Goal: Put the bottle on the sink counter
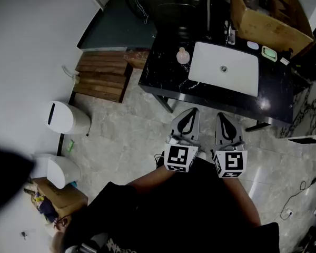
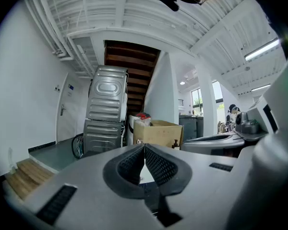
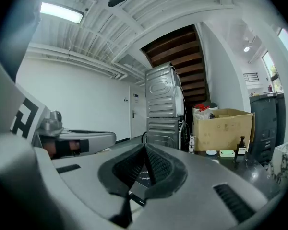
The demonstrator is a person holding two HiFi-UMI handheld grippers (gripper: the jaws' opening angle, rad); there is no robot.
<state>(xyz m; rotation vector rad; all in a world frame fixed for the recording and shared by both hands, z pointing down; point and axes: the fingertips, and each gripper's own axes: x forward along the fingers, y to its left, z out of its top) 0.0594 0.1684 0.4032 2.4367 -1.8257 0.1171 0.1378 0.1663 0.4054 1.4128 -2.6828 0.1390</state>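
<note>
Bottle (image 1: 183,55) sat on the black surface (image 1: 158,75), just left of the white basin (image 1: 224,67). You held both grippers side by side, short of that surface: L gripper (image 1: 191,111) fingers pressed together w/ nothing between them, R gripper (image 1: 221,115) same.

Black sink counter (image 1: 160,74) bears pink bottle (image 1: 183,56), green soap dish (image 1: 269,53).

I see the bottle (image 1: 183,55) on the counter (image 1: 160,74) just left of the basin (image 1: 242,74), a cardboard box (image 1: 263,28) at its far right, wooden steps (image 1: 102,75) left of the counter.
</note>
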